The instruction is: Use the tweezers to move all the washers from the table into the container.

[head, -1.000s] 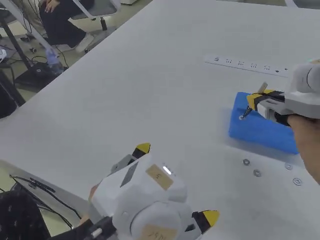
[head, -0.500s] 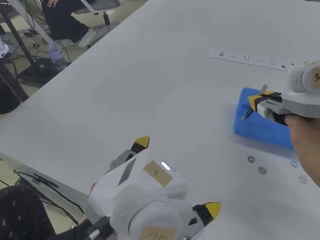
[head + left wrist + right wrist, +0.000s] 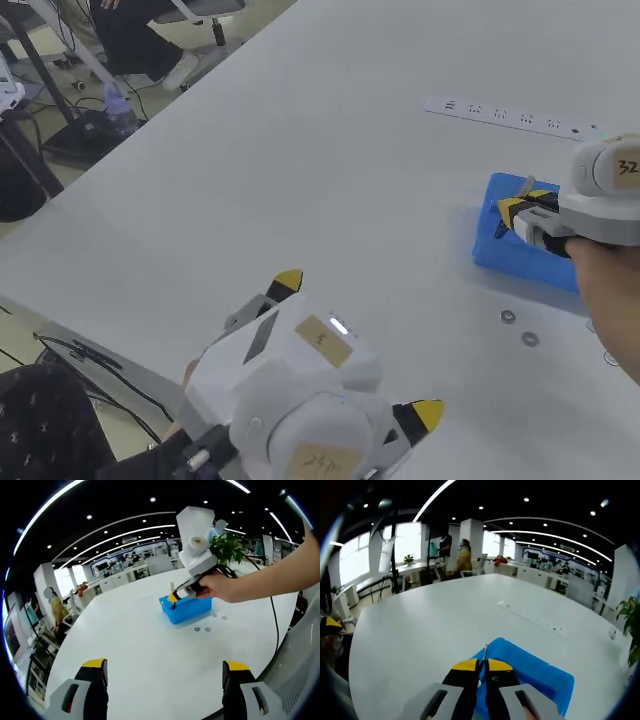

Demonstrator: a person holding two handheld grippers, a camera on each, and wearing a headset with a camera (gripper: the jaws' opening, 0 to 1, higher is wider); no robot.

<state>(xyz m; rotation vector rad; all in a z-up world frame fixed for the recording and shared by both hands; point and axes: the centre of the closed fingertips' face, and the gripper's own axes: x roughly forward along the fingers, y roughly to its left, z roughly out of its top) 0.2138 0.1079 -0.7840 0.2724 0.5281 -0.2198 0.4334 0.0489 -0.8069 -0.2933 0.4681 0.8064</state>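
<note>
My right gripper (image 3: 508,212) hovers over the left end of the blue container (image 3: 520,255), its jaws shut on thin metal tweezers (image 3: 484,655) that point down toward the container. I cannot tell whether the tweezer tips hold a washer. Small metal washers (image 3: 508,317) (image 3: 530,340) lie on the white table just in front of the container, with more at the right edge (image 3: 610,357). My left gripper (image 3: 355,345) is held low near me, open, with nothing between its jaws. The left gripper view looks across at the container (image 3: 187,611), the washers (image 3: 196,629) and the right gripper (image 3: 172,597).
A white power strip (image 3: 510,117) lies on the table (image 3: 300,150) beyond the container. The table's near-left edge (image 3: 80,345) drops off to cables and chairs on the floor. A person sits at the far left (image 3: 130,30).
The head camera has shifted slightly. The right gripper stays over the container's left end with the tweezers, and the left gripper holds about the same place, still open.
</note>
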